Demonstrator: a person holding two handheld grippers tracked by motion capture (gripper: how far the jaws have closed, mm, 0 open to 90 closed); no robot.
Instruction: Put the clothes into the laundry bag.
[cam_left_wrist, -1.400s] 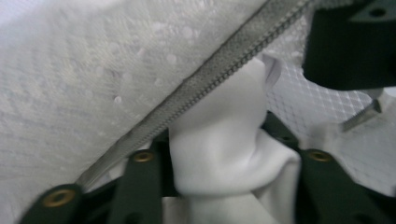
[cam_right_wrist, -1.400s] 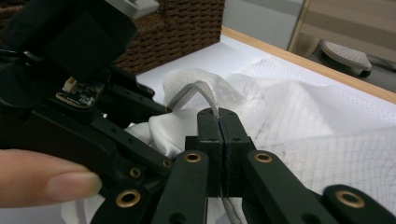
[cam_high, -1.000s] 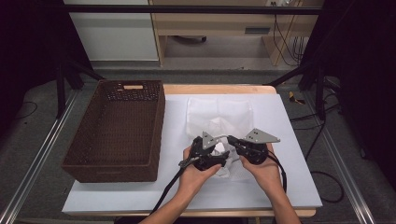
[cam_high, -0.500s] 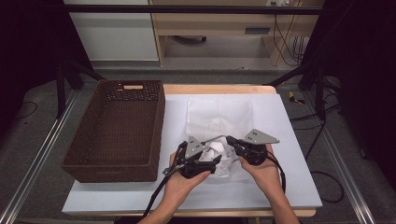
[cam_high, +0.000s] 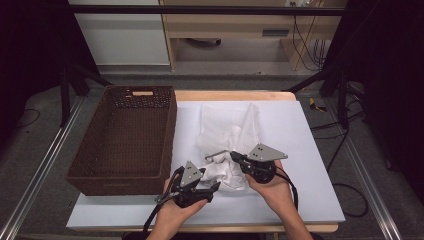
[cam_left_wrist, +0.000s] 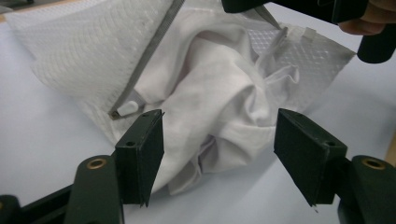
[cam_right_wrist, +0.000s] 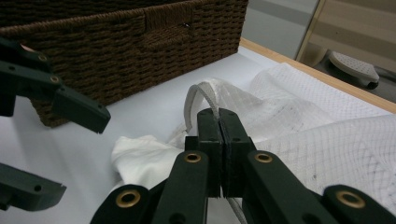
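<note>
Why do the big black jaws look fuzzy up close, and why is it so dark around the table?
In the left gripper view the near jaws look soft while the white cloth and mesh bag are sharper. In the right gripper view the background past the basket is blurred. In the high view light falls on the table and the room's sides stay dark; no strong glare.
</note>
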